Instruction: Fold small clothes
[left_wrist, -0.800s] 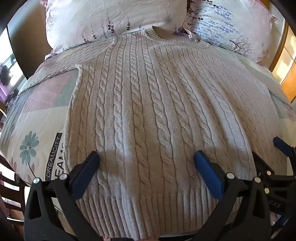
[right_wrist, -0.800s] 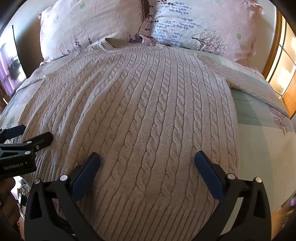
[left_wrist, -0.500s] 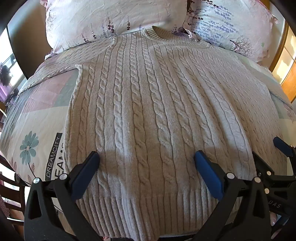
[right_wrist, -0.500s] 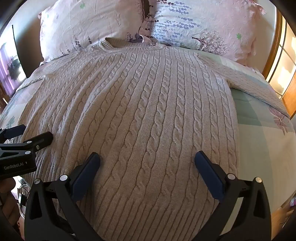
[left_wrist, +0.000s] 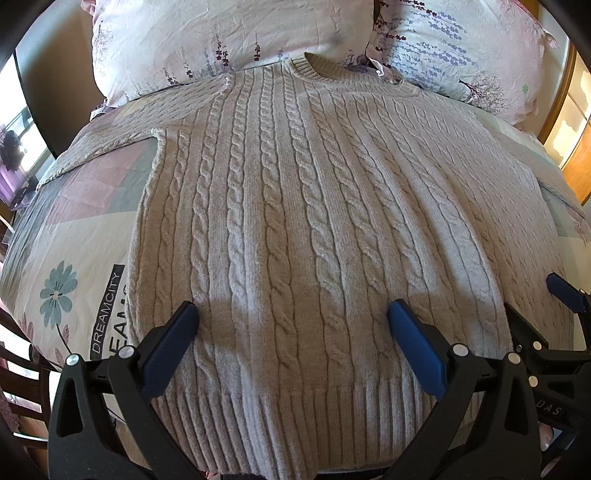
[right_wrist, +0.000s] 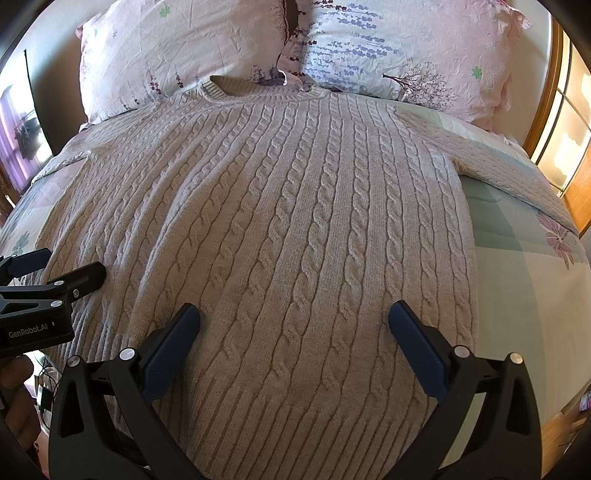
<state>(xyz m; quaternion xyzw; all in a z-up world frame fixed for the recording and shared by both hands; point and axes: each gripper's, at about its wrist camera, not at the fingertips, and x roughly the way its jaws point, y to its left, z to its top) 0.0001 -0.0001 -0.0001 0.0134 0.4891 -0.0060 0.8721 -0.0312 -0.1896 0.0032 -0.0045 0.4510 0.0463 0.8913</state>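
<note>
Nothing had shifted: both left tongs and right tongs stayed spread above the sweater's hem; folding remained unstarted.

Sweater flat on bed, collar toward pillows

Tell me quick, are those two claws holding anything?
Left gripper: open, holding nothing, above the sweater.
Right gripper: open, holding nothing.
</note>
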